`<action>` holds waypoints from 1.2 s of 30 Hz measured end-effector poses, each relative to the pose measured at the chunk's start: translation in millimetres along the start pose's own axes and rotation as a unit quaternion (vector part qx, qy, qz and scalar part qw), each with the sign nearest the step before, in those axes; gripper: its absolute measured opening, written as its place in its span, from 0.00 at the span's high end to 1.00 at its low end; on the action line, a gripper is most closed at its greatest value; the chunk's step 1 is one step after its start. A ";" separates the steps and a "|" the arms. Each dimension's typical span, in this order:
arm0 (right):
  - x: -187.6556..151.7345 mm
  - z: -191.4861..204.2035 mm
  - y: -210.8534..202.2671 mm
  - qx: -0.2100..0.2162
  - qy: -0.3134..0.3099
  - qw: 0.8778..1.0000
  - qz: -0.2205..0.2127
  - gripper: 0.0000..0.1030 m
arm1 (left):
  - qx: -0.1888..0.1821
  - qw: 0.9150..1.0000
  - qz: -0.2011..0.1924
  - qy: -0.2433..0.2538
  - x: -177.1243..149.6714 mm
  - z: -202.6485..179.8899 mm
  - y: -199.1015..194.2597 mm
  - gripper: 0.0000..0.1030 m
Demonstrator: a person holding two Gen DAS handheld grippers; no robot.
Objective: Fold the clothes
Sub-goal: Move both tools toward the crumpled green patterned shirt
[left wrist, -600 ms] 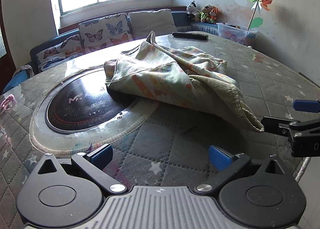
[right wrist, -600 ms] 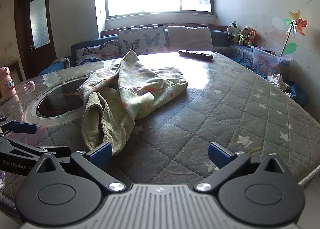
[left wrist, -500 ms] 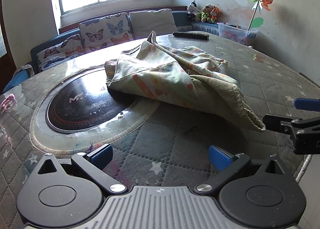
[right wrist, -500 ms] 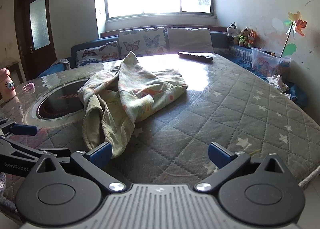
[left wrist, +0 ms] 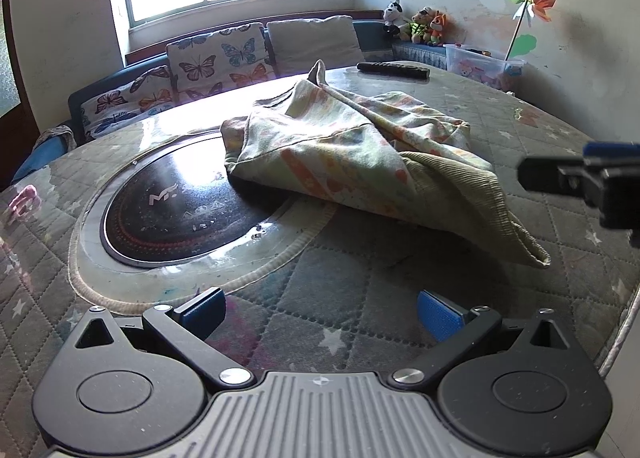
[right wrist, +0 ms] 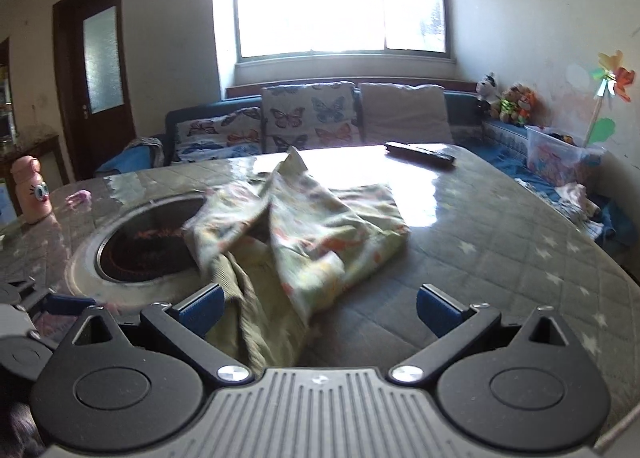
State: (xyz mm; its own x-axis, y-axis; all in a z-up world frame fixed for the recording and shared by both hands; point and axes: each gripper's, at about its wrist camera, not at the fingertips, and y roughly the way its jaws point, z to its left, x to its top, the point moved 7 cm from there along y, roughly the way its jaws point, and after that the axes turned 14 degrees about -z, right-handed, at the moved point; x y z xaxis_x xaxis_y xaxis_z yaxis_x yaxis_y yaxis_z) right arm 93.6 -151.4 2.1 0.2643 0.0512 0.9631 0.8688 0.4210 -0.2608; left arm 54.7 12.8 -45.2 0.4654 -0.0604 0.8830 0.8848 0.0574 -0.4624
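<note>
A crumpled pale green garment (left wrist: 360, 153) with orange print and a ribbed hem lies on the quilted round table (left wrist: 400, 290). My left gripper (left wrist: 320, 314) hangs open above bare quilt, short of the garment's near edge. At the right edge of the left wrist view, my right gripper (left wrist: 584, 181) hovers beside the ribbed hem. In the right wrist view the garment (right wrist: 320, 225) runs toward me and its ribbed hem lies between the wide-open fingers of my right gripper (right wrist: 318, 308), close to the left pad. The pads do not press on it.
A dark round cooktop (left wrist: 180, 209) is set into the table, partly under the garment. A black remote (right wrist: 420, 151) lies at the far side, and a pink bottle (right wrist: 32, 189) stands at the far left. A sofa with butterfly cushions (right wrist: 308, 113) runs behind the table.
My right gripper has moved forward and left, so the garment's ribbed hem now lies between its fingers instead of left of them. The left gripper has barely shifted.
</note>
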 end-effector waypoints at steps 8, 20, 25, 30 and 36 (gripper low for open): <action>-10.2 10.1 30.7 0.002 -0.013 1.000 0.025 0.00 | 0.002 1.000 -0.002 0.001 4.3 4.6 1.6 0.00; -47.4 -14.2 56.4 -0.025 0.016 0.996 0.083 0.00 | -0.003 1.000 0.008 0.000 9.3 6.0 14.1 0.00; -49.2 -13.7 54.9 -0.025 0.007 0.996 0.084 0.00 | -0.006 1.000 0.010 0.002 13.2 7.6 18.8 0.00; -48.7 -9.5 48.2 -0.026 -0.027 0.996 0.077 0.00 | -0.006 1.000 0.001 0.008 26.0 8.9 23.7 0.00; -48.4 -12.4 46.4 -0.015 -0.023 0.996 0.085 0.00 | -0.007 1.000 -0.007 0.008 42.4 10.8 31.8 0.00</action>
State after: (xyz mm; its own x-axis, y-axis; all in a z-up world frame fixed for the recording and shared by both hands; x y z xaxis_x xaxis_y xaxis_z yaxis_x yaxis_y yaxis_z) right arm 126.3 -145.6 -57.5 0.3895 0.1611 0.9068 0.8254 0.3757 -0.4213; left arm 102.3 22.8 -21.6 0.4528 -0.0761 0.8883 0.8916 0.0426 -0.4508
